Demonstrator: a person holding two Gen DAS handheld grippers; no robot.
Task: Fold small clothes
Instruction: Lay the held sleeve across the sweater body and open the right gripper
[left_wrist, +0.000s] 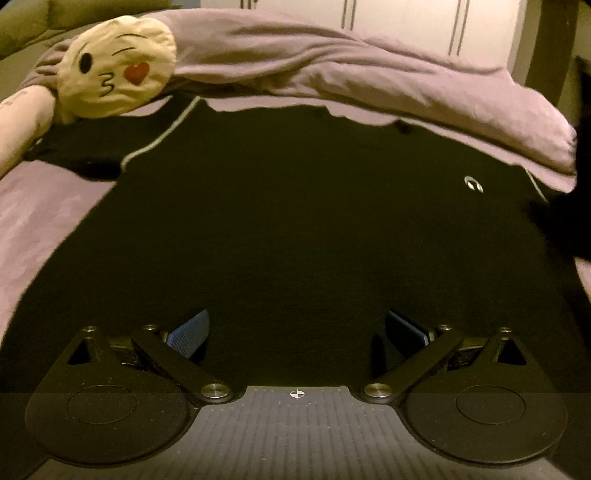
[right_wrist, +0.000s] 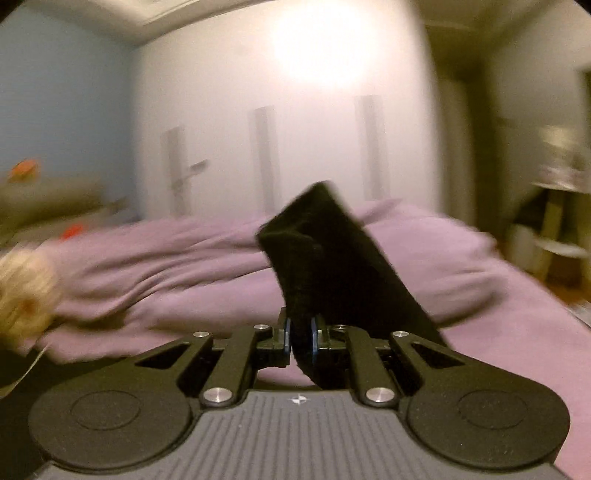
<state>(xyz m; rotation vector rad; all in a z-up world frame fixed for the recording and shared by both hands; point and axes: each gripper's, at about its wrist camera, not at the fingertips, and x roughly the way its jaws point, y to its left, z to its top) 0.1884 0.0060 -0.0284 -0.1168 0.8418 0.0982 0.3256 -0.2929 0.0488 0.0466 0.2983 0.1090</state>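
Left hand-held gripper (left_wrist: 295, 330) sits nearest in its own view, jaws spread wide with nothing between the blue pads (left_wrist: 188, 330), angled down over the lower middle of the black shirt (left_wrist: 280, 229). Shirt lies flat on the bed (left_wrist: 40, 214), chest up, small logo (left_wrist: 473, 183) at about 2 o'clock, collar end at 12 under the edge of the purple duvet (left_wrist: 369, 77). Flat spread makes sense: it gives clean fold lines. Emoji pillow (left_wrist: 116, 70) sits at 10 o'clock, off the garment, so it's not in the way. Right hand-held gripper (right_wrist: 300, 334) is clamped tight on a fold of black fabric (right_wrist: 325, 240); the piece stands up from the jaws toward 12 and trails down past 4 o'clock. My read: that's the shirt's right sleeve or side edge, lifted to carry across the body for the first fold, but the view is motion-blurred and I can't confirm which part it is. A dark blurred mass at 3 o'clock in the left view fits this. Left one likely waits open, ready to pin or grab the hem. Risk: the thin pinch slips mid-swing.
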